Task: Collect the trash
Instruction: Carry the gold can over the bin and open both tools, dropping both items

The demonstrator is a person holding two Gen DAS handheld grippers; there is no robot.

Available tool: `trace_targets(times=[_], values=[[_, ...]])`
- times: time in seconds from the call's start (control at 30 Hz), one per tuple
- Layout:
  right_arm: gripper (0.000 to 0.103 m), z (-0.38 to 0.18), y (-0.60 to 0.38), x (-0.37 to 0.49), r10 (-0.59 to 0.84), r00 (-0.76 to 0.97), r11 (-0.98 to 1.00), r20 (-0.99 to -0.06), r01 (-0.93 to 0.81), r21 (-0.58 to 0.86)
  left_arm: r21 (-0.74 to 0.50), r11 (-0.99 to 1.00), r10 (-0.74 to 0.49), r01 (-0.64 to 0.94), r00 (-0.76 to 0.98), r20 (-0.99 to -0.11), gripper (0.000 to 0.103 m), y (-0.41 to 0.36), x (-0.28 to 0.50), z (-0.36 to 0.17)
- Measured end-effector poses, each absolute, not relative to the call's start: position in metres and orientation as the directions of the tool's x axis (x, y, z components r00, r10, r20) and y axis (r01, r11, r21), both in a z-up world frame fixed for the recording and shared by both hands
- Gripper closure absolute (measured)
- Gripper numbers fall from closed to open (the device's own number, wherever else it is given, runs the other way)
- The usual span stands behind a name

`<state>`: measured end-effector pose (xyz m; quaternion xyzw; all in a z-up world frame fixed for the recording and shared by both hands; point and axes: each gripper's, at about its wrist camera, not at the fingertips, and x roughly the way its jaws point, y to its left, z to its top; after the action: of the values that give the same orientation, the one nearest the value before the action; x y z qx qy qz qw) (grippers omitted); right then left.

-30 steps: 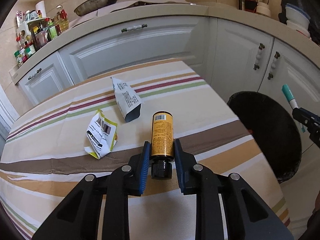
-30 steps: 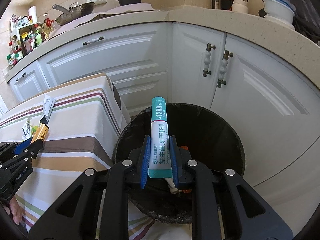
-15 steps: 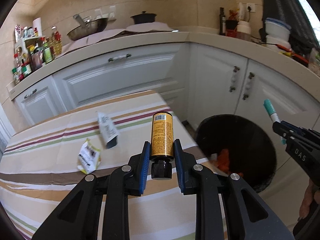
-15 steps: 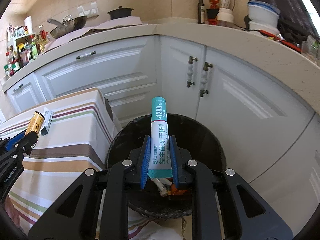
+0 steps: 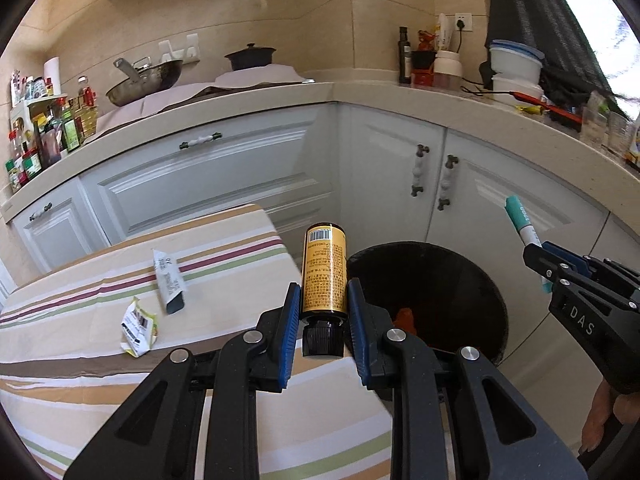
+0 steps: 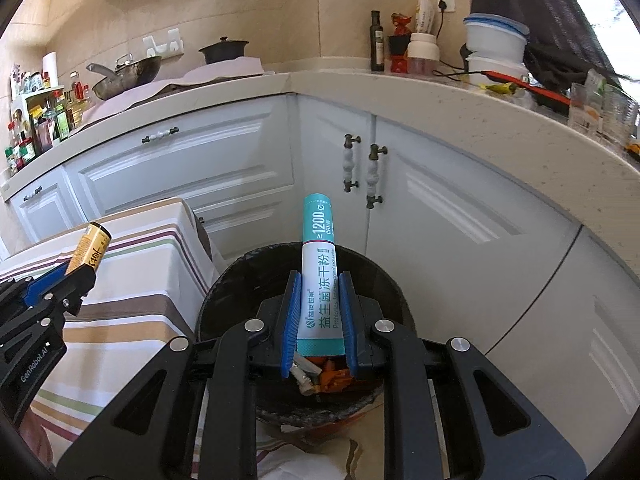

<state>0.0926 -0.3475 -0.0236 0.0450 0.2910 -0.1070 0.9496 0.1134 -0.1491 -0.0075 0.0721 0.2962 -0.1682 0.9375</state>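
Amber plastic bottle with a yellow printed label and black screw cap (image 5: 324, 276) sits clamped between the left gripper's (image 5: 323, 320) blue-padded fingers (image 5: 290, 322), cap toward the camera, base pointing to 12 o'clock. It hangs over the corner of the striped-cloth bench (image 5: 100, 360), not yet over the round black-lined trash bin (image 5: 472, 276), whose mouth lies at about 3 o'clock of the bottle. Released now, the bottle would probably strike the bench edge or the bin rim and roll to the floor.

In the right wrist view, the right gripper (image 6: 318, 316) has its fingers closed on a slim white-and-teal powder tube (image 6: 320, 276), tilted up toward 12 o'clock, directly above the bin (image 6: 224, 292) where orange and white scraps already lie. A drop here looks safe, though the long tube could catch on the rim at 12 o'clock and tip out toward the white cabinet doors (image 6: 440, 208).

Both grippers are near each other over one opening; if the left swings toward 3 o'clock while the right waits there, they may knock.

Room is open above the bin; the cabinets close it off at 12 and 2 o'clock, the bench at 9. A flat grey-and-white sachet (image 5: 170, 282) and a crumpled yellow-and-white wrapper (image 5: 138, 326) remain on the bench at 10 o'clock of the left gripper.
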Motion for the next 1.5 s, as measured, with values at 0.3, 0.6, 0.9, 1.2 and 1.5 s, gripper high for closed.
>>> trace_targets(times=[0.3, 0.6, 0.9, 1.2, 1.5], values=[[0.084, -0.016, -0.362, 0.085, -0.195, 0.818, 0.969, -0.541, 0.246, 0.023, 0.038, 0.923, -0.296, 0.382, 0.771, -0.564, 0.078, -0.171, 0.112, -0.005], [0.084, -0.017, -0.369, 0.091, -0.197, 0.822, 0.968, -0.534, 0.248, 0.025, 0.044, 0.916, -0.310, 0.399, 0.772, -0.555, 0.078, -0.188, 0.120, -0.007], [0.084, -0.028, -0.377, 0.111, -0.192, 0.818, 0.969, -0.542, 0.244, 0.026, 0.044, 0.916, -0.310, 0.399, 0.773, -0.554, 0.078, -0.203, 0.141, -0.016], [0.081, -0.048, -0.385, 0.144, -0.195, 0.813, 0.967, -0.549, 0.254, 0.032, 0.049, 0.914, -0.304, 0.402, 0.762, -0.572, 0.078, -0.225, 0.174, -0.030], [0.064, -0.067, -0.393, 0.162, -0.218, 0.786, 0.959, -0.579, 0.283, 0.023, 0.054, 0.915, -0.291, 0.399, 0.749, -0.595, 0.067, -0.232, 0.184, -0.040]])
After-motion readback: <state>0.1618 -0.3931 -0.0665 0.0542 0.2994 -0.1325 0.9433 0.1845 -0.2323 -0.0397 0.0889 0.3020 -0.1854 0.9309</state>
